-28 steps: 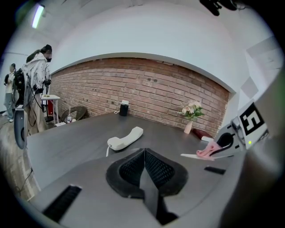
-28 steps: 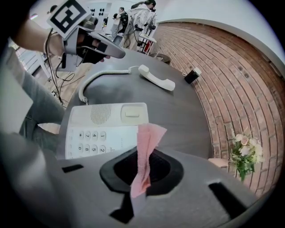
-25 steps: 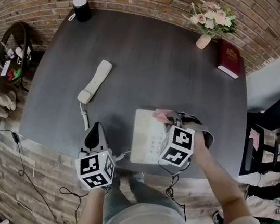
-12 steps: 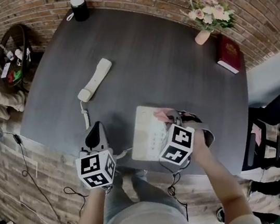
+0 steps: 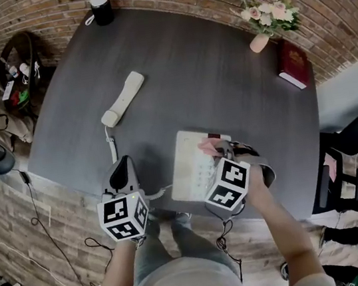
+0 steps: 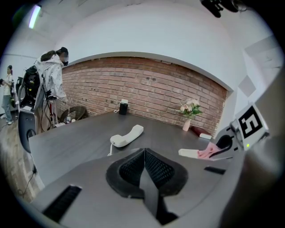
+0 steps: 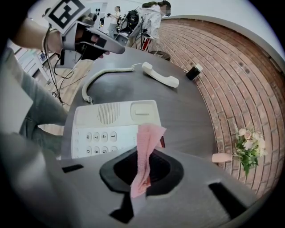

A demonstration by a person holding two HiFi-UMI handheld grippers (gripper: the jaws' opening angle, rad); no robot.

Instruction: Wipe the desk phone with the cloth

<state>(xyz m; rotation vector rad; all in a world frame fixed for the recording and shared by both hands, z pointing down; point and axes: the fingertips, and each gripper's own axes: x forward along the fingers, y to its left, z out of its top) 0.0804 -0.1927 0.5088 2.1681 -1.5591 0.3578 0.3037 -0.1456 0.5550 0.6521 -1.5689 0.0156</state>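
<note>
Head view: the desk phone (image 5: 193,167) is seen at the 6 o'clock edge of a dark round table (image 5: 209,80). The handset (image 5: 122,99) is laid on the tabletop toward 10 o'clock from the phone, well apart from it, and is joined to it by a pale cord (image 5: 109,146). The right gripper (image 5: 221,147) is held over the phone's 3 o'clock side, and a pink cloth (image 5: 208,146) is clamped between its jaws. In the right gripper view the jaws are seen closed on the folded strip, whose free end is stood out ahead of them over the right edge of the keypad, beside the number keys. Whether the cloth is pressed onto the plastic cannot be told. The left gripper (image 5: 121,171) is held at the table's 7 o'clock edge, just beside the cord and apart from the phone. In the left gripper view its jaws are shown pressed together with nothing between them, pointed toward the handset. A black speaker (image 5: 102,8) with a white top is set at the 11 o'clock rim. A small vase of flowers (image 5: 267,20) is placed at 2 o'clock, and a red book (image 5: 293,66) just beyond it toward 3 o'clock, all well apart from the phone.
</note>
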